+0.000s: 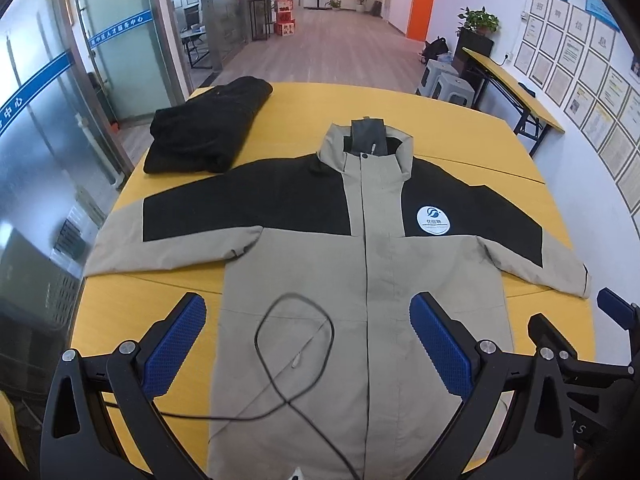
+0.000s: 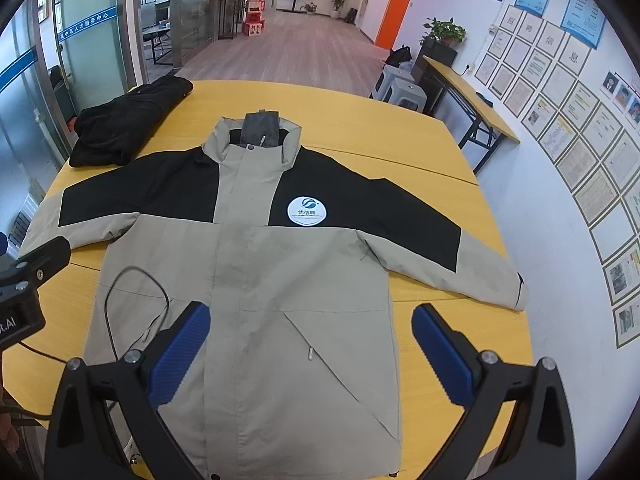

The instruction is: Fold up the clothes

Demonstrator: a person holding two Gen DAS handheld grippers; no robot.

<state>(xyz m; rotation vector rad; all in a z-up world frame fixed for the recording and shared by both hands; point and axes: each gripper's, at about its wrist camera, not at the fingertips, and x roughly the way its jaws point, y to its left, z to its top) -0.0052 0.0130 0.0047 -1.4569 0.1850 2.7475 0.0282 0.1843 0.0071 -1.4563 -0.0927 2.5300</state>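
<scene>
Lying flat on one yellow worktop (image 1: 460, 120) are two garments: one beige-and-black jacket (image 1: 320, 264), one folded black garment (image 1: 208, 128). Both the left claw (image 1: 308, 344) and right claw (image 2: 312, 352) gape wide, empty, above the jacket's hem.

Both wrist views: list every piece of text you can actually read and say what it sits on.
"优信聘": round white badge on the jacket chest; a smaller line under it is too blurred.
"中心": blue stripe on the glass wall.
"招 聘 信 息": large characters among the framed sheets on the wall.
"t.AI": cut-off lettering on the left gripper body.
Posters, framed sheets, red boxes: too small to read.
</scene>
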